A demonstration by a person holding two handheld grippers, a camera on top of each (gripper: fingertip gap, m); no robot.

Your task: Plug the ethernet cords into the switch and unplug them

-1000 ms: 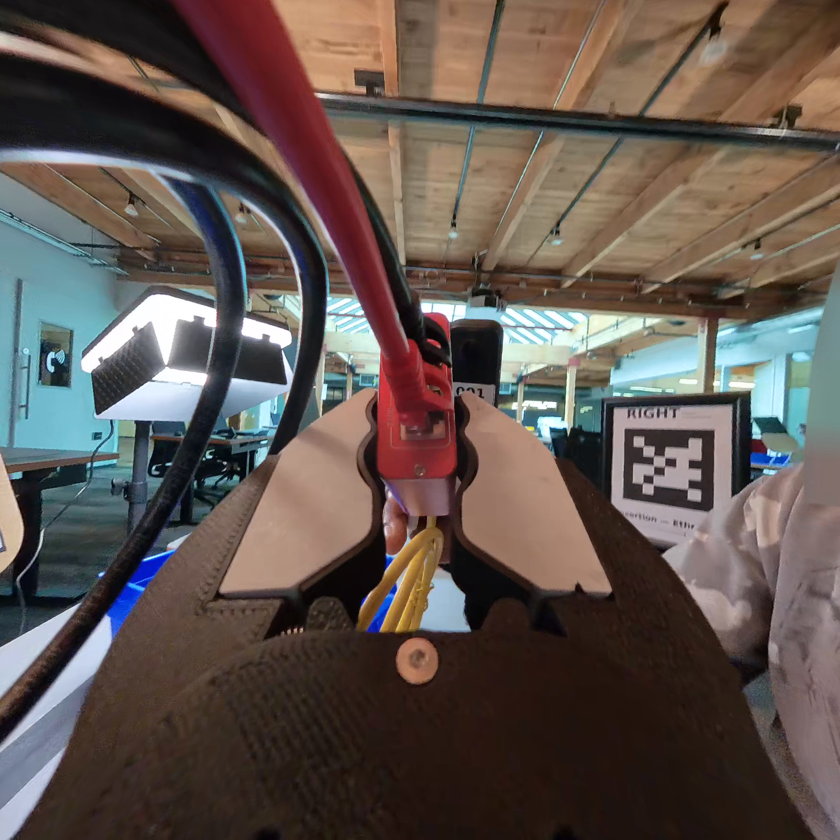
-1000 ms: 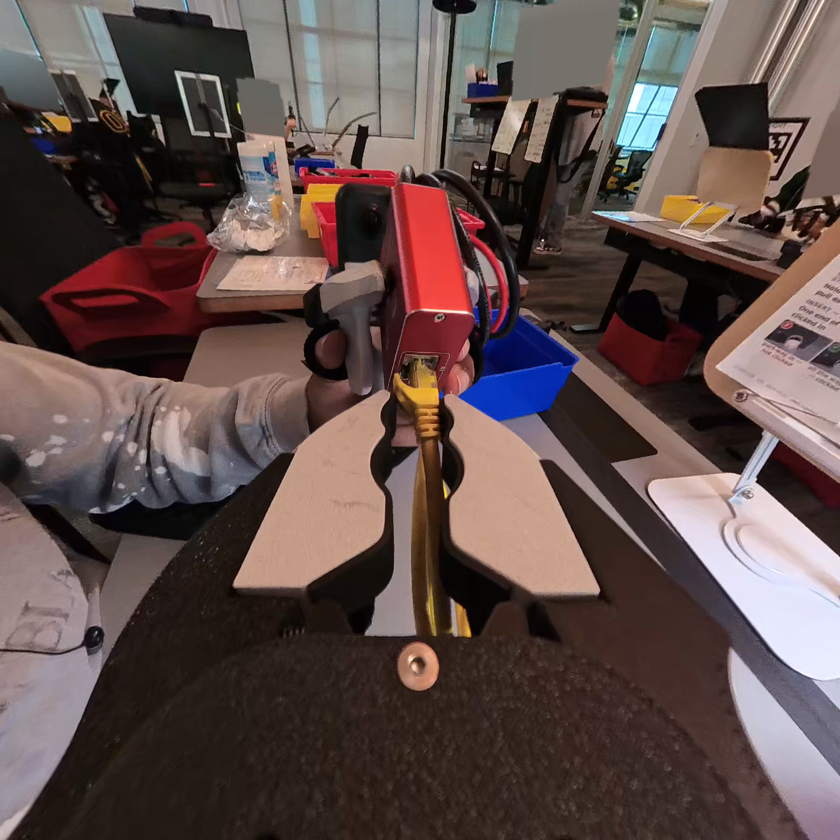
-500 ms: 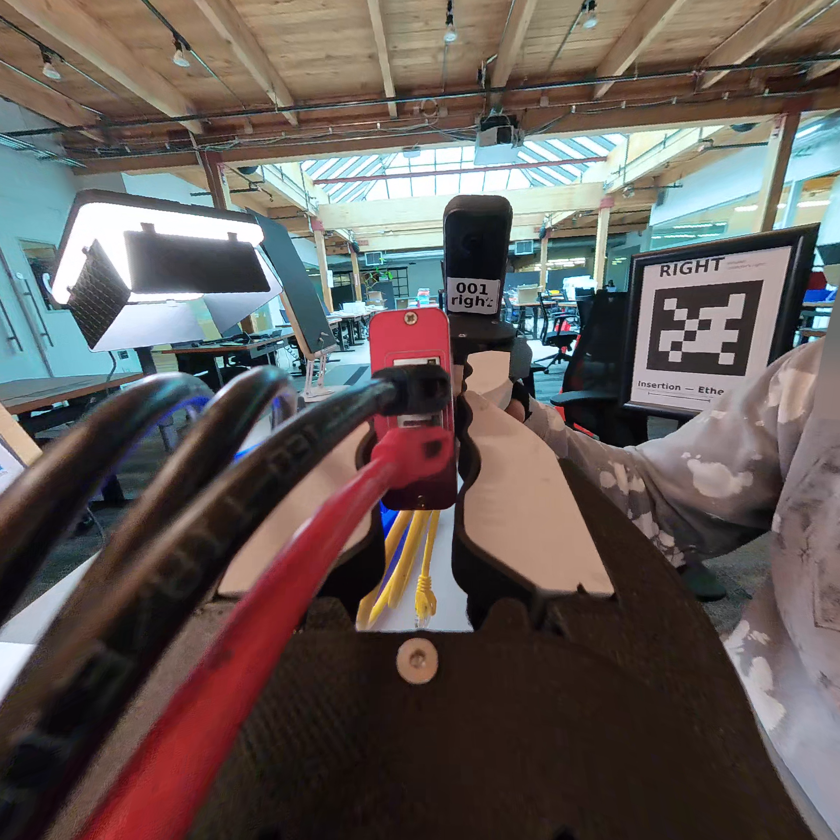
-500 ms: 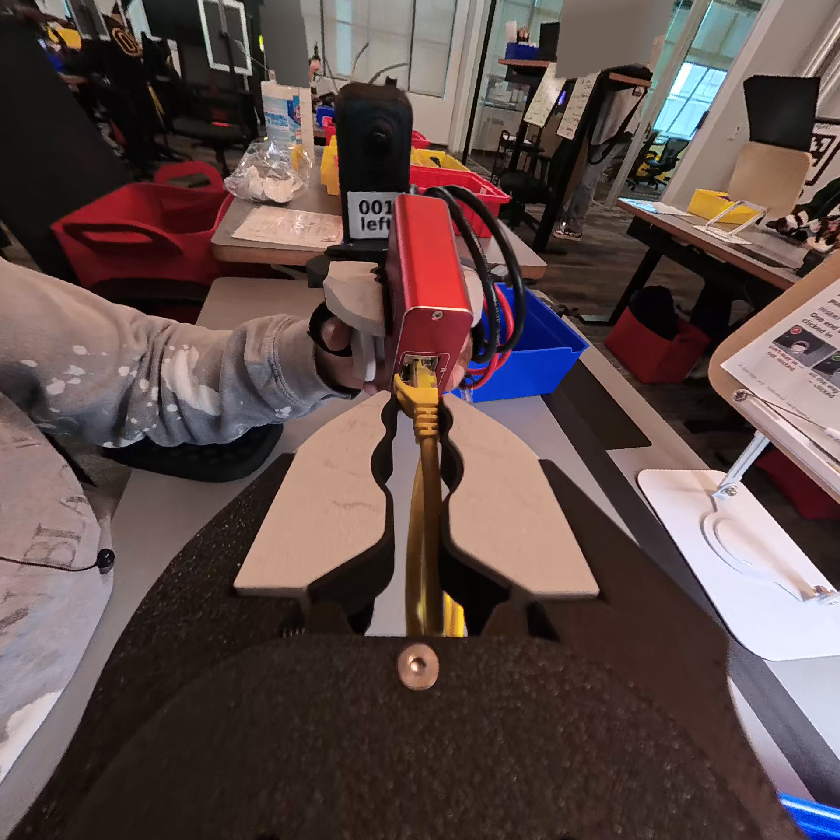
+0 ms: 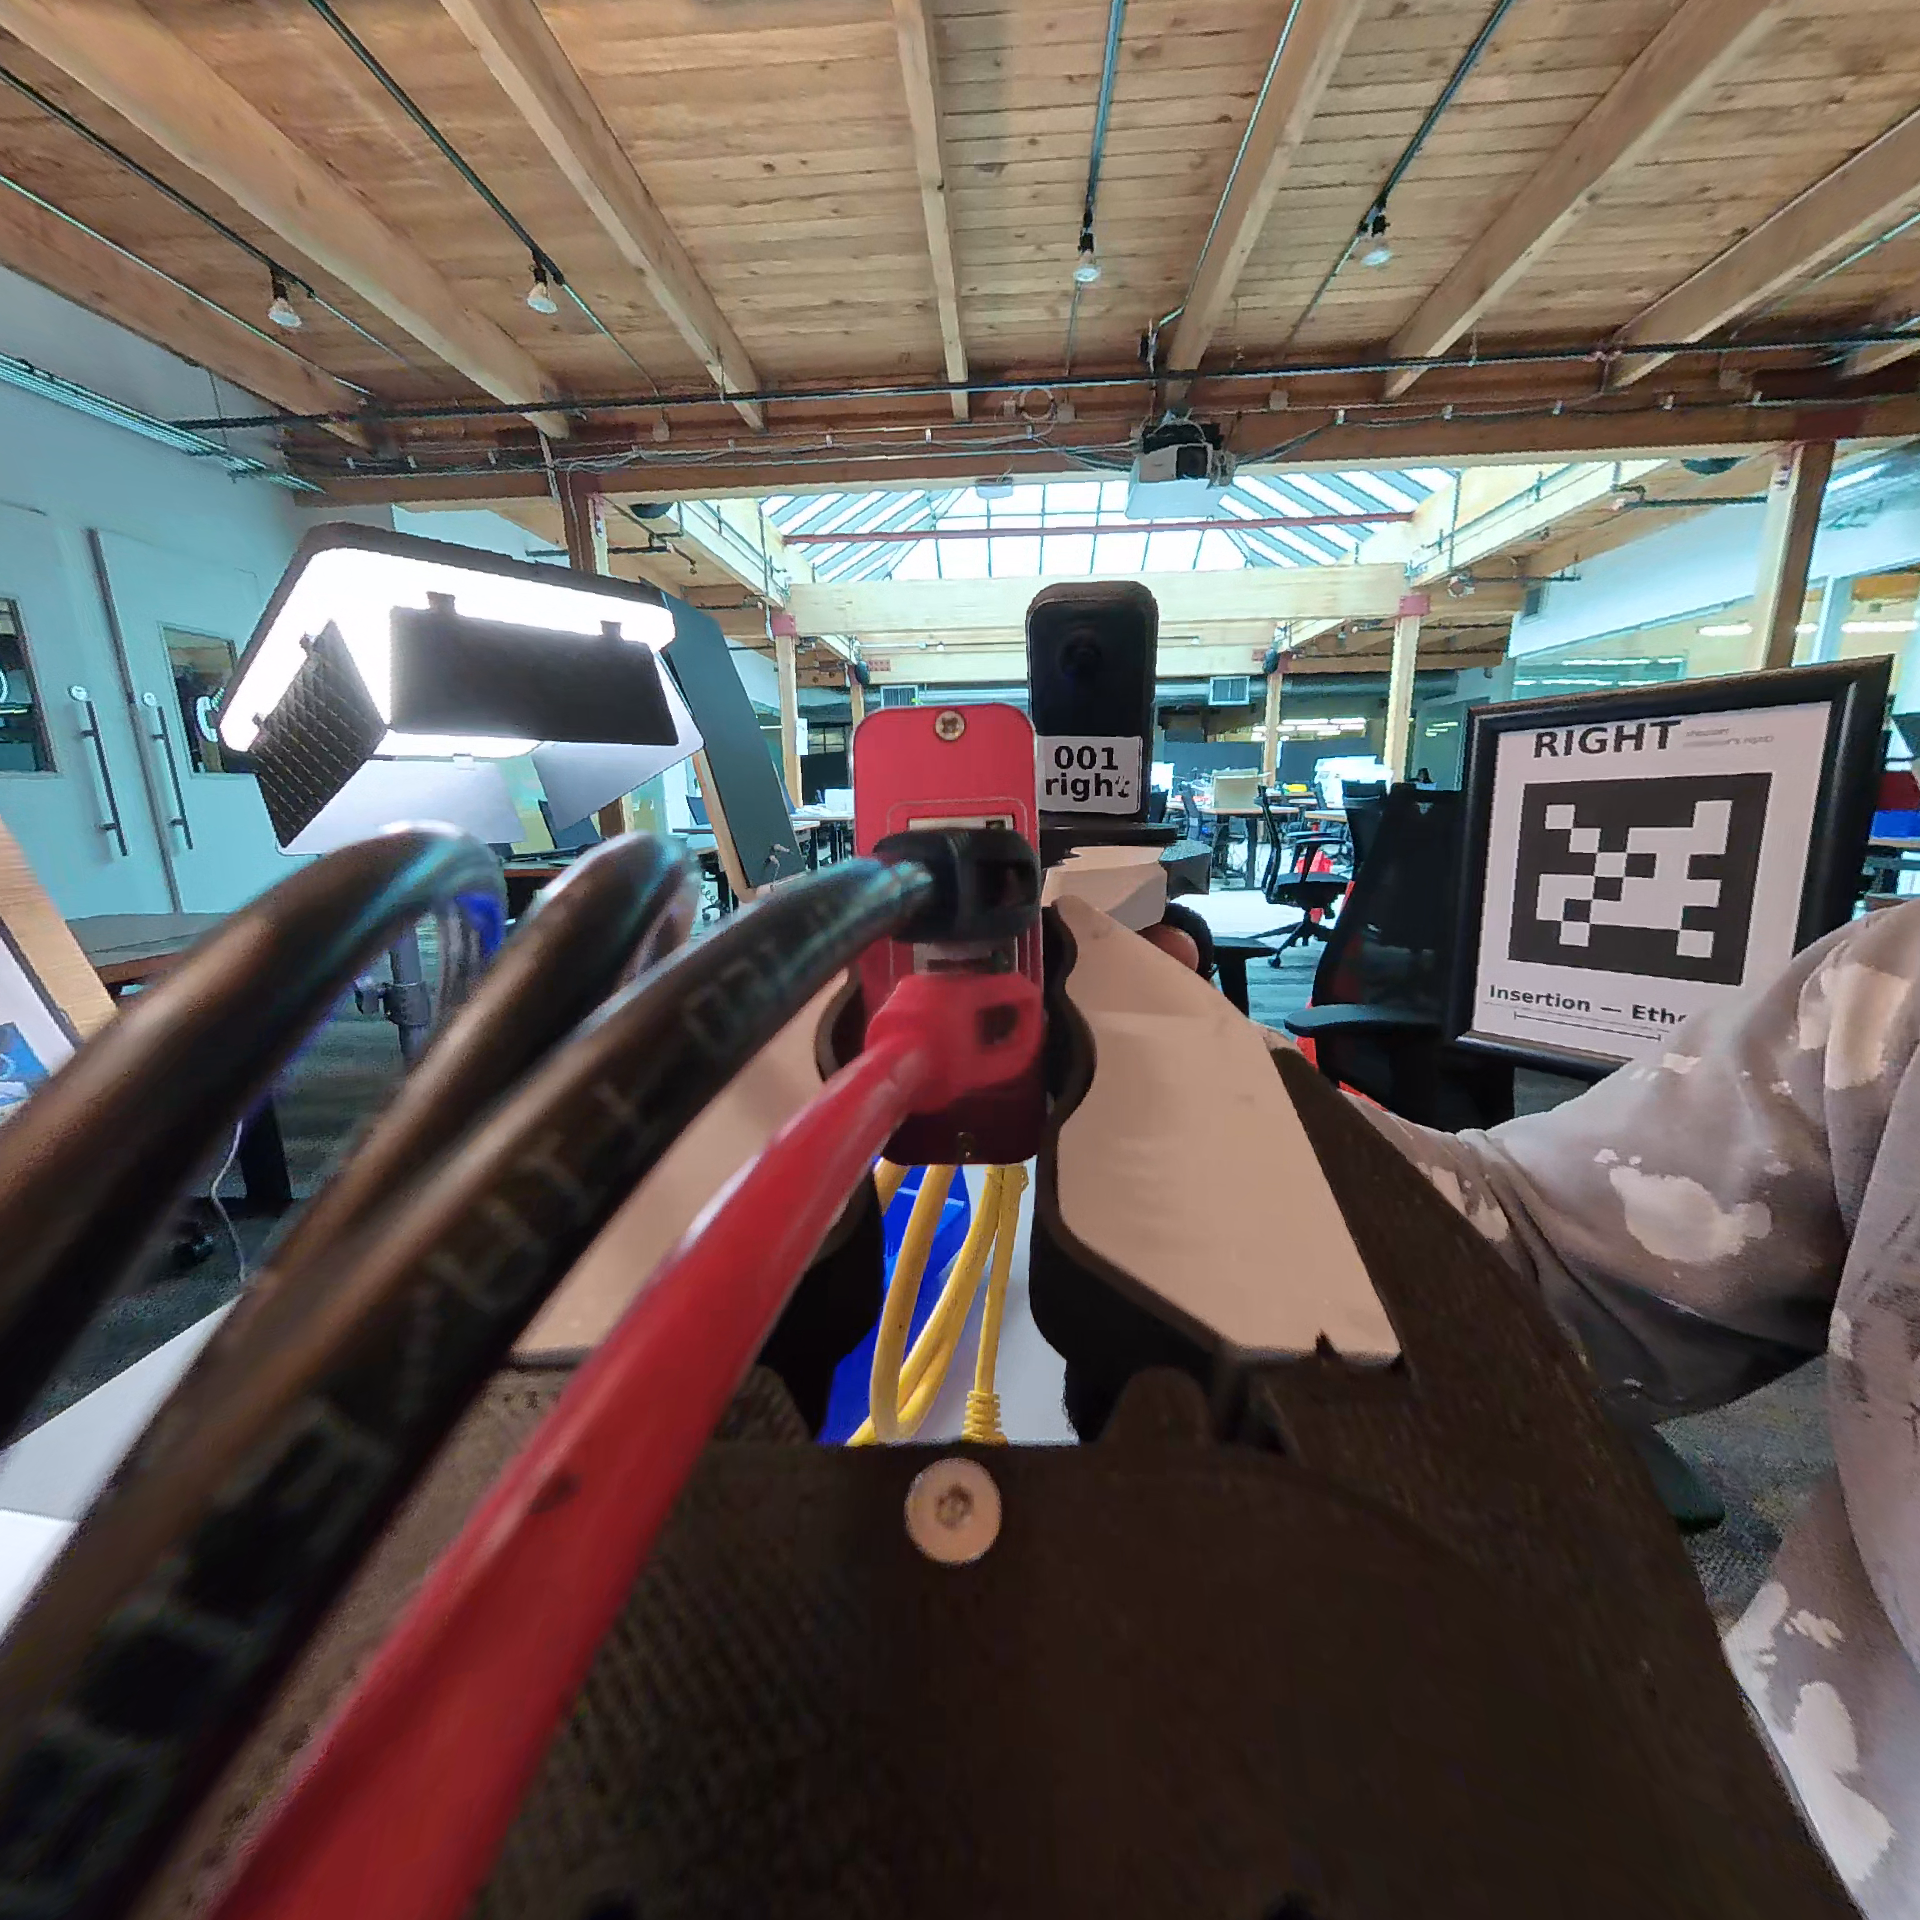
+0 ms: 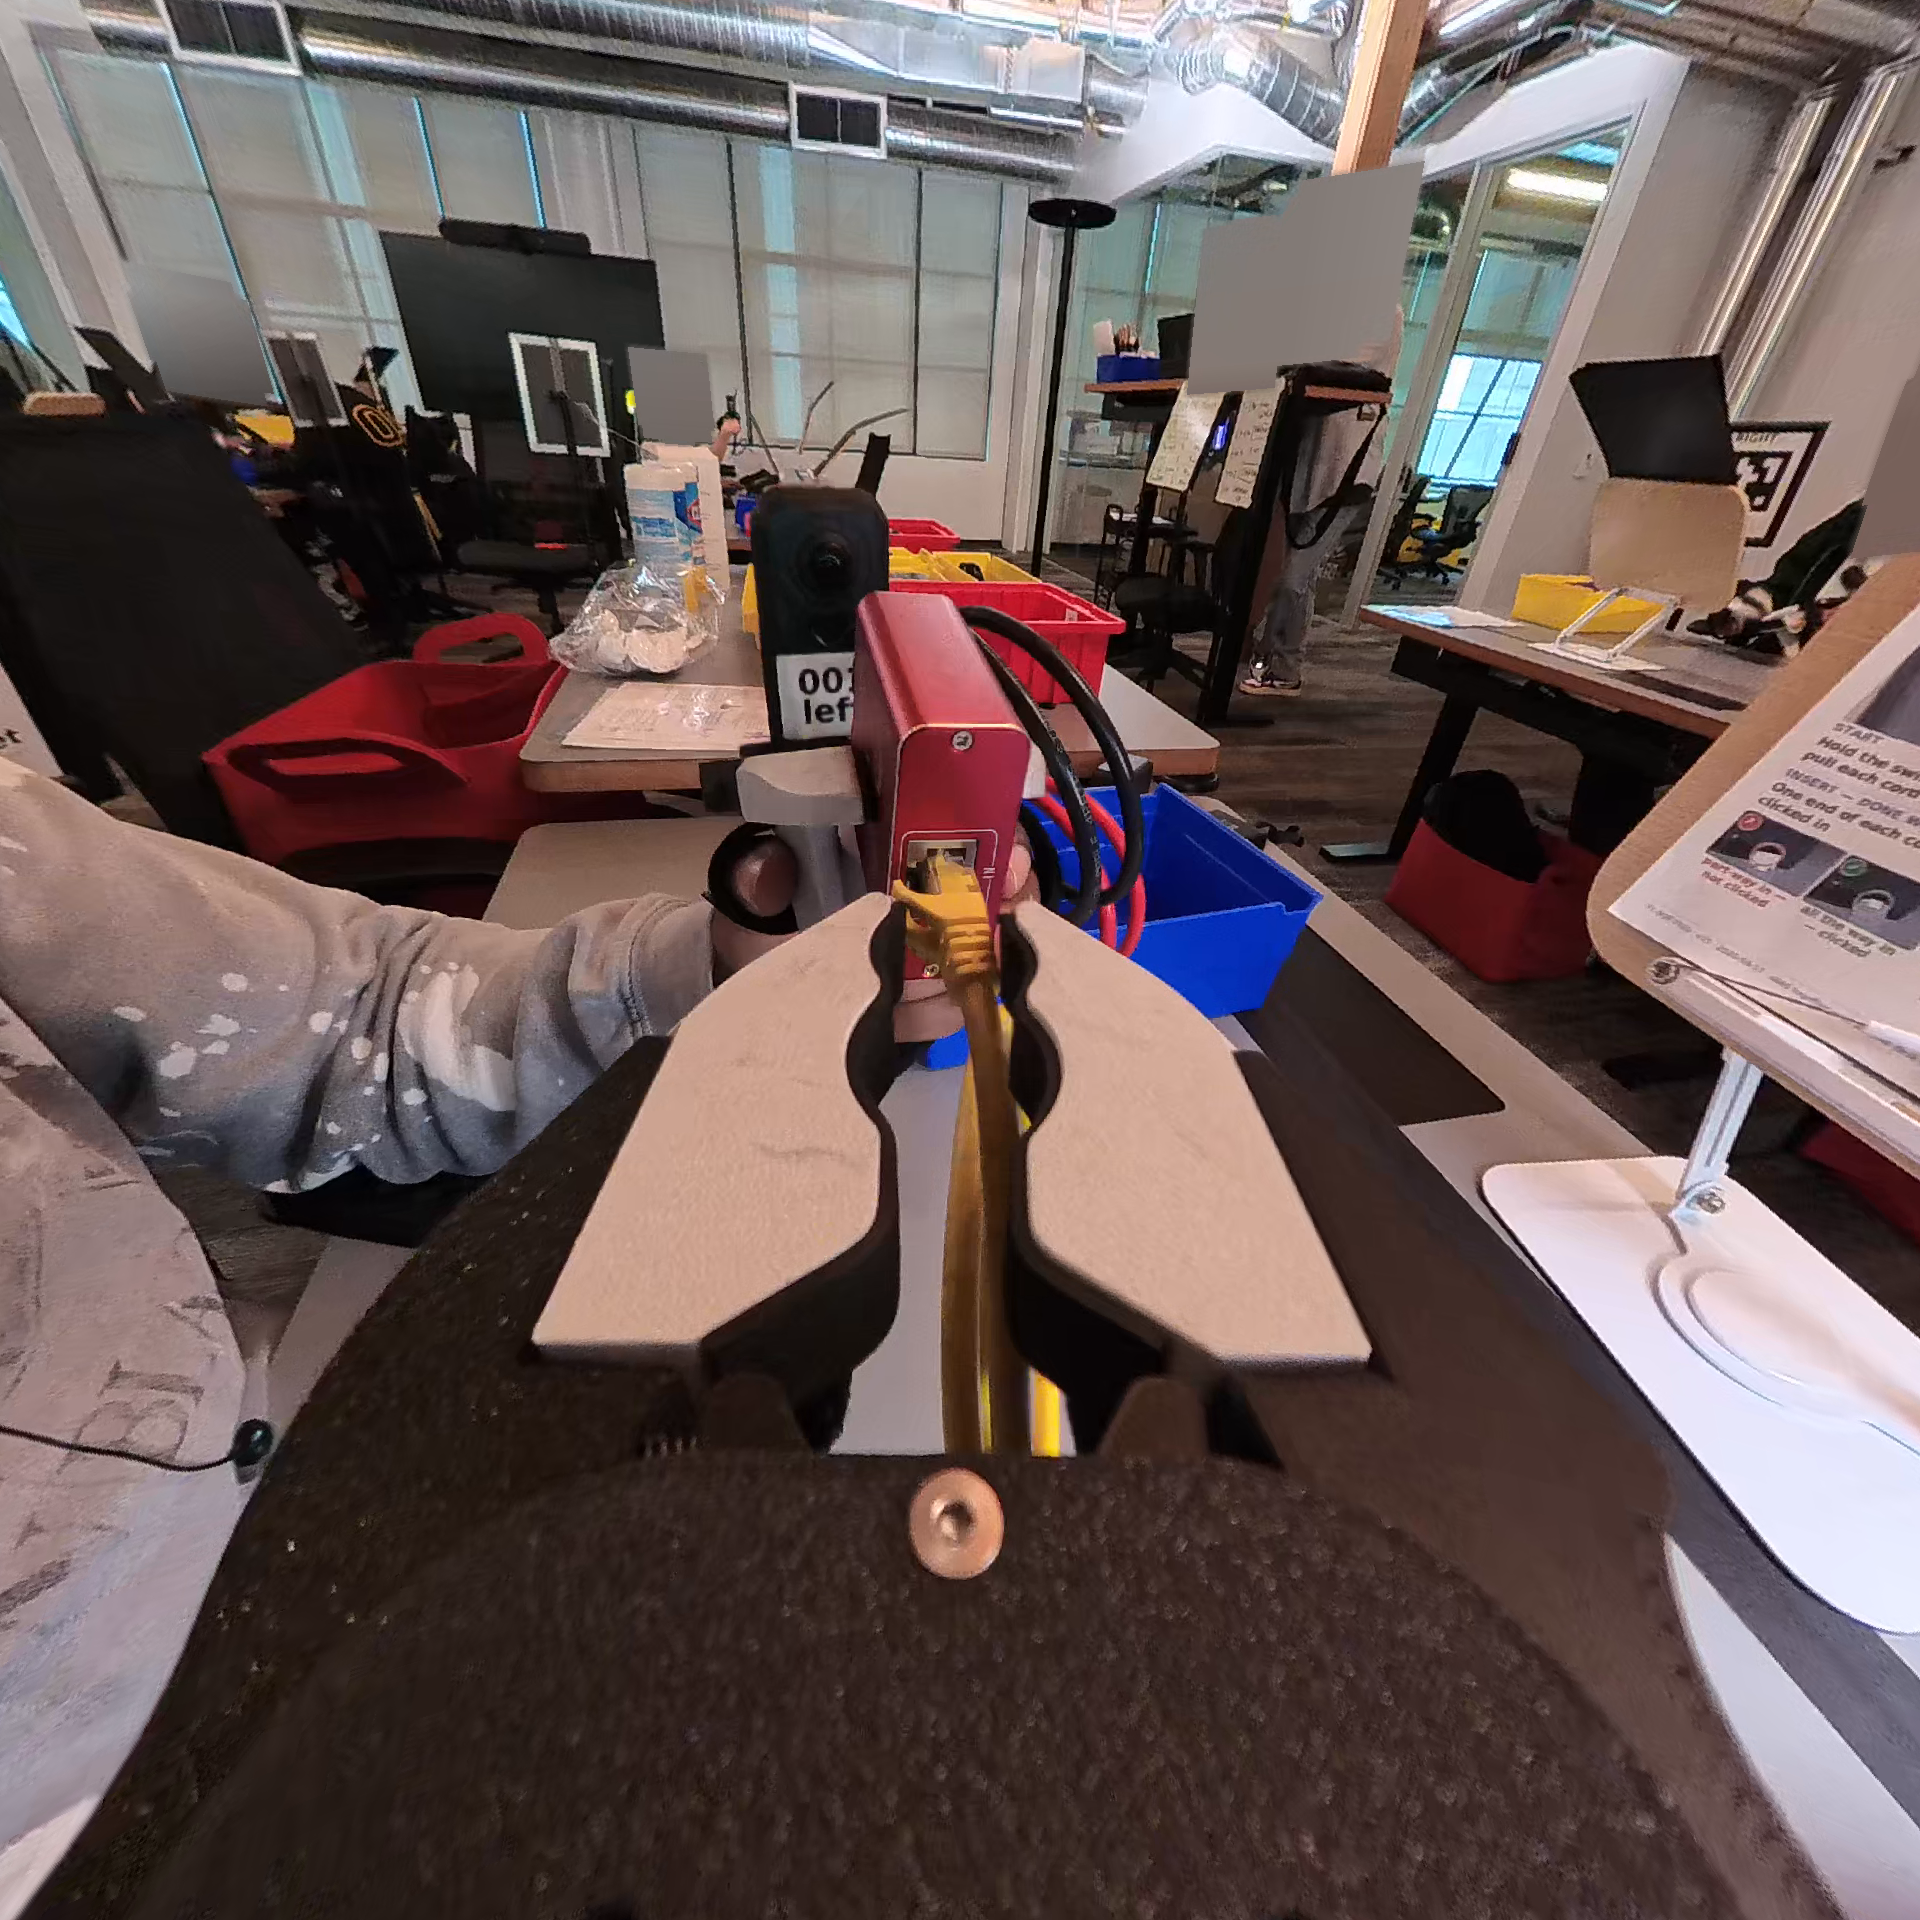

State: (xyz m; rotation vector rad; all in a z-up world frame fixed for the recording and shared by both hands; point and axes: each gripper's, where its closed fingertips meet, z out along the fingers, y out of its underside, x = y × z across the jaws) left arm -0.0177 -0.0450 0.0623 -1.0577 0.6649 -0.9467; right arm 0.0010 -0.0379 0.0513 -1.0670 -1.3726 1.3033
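The left claw (image 5: 948, 1039) clamped the boxy red metal switch (image 5: 943, 831), black cord (image 5: 727, 997) and red cord (image 5: 727, 1226) plugged in. The right claw (image 6: 951, 935) pinched the ribbed yellow plug (image 6: 951, 914), seated in the switch's near port. Since 0.5 s ago, the switch sat higher.

Over the past second the left tool (image 5: 951, 1023) has swung the red switch (image 5: 948, 831) from tilted ceilingward to level; the black cords (image 5: 644, 1049) and red cord (image 5: 727, 1226) now sweep low across the left wrist view.
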